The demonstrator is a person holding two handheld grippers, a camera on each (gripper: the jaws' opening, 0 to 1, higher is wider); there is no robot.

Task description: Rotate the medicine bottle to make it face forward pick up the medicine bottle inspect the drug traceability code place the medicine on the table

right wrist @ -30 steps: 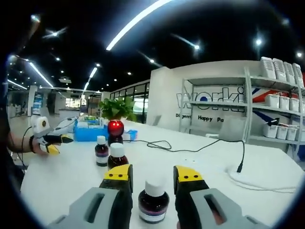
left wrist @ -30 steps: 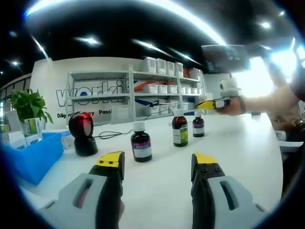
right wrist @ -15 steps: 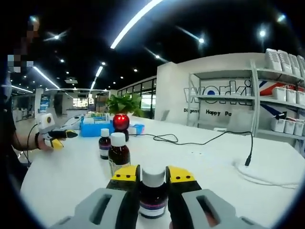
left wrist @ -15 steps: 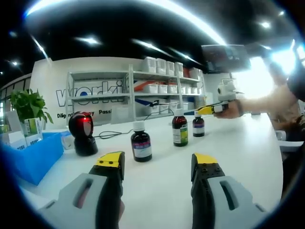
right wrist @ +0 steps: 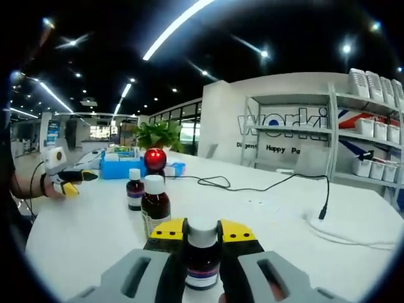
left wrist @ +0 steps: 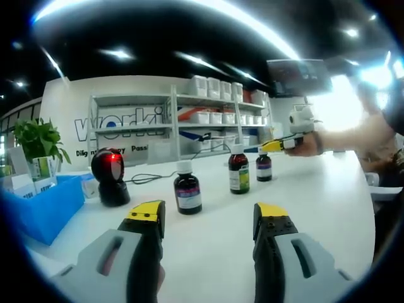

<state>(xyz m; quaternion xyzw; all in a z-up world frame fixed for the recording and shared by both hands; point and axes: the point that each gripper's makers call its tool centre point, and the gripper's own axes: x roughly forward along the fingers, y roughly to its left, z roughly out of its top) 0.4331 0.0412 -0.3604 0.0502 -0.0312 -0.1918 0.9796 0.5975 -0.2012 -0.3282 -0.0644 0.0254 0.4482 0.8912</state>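
Right gripper view: the right tongs (right wrist: 202, 232) are clamped on a medicine bottle (right wrist: 202, 255) between their yellow tips, two more bottles (right wrist: 154, 206) standing just ahead-left on the white table (right wrist: 278, 221). Left gripper view: the left tongs (left wrist: 209, 214) hang level and spread, gripping nothing, a bottle ahead.

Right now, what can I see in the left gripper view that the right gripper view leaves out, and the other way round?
Left gripper view alone: its own open left tool over bare table, and a blue bin up close. Right gripper view alone: the right tool shut on a medicine bottle, and a black cable. Shared: three brown bottles, the red-lit scanner, the plant and the shelves.
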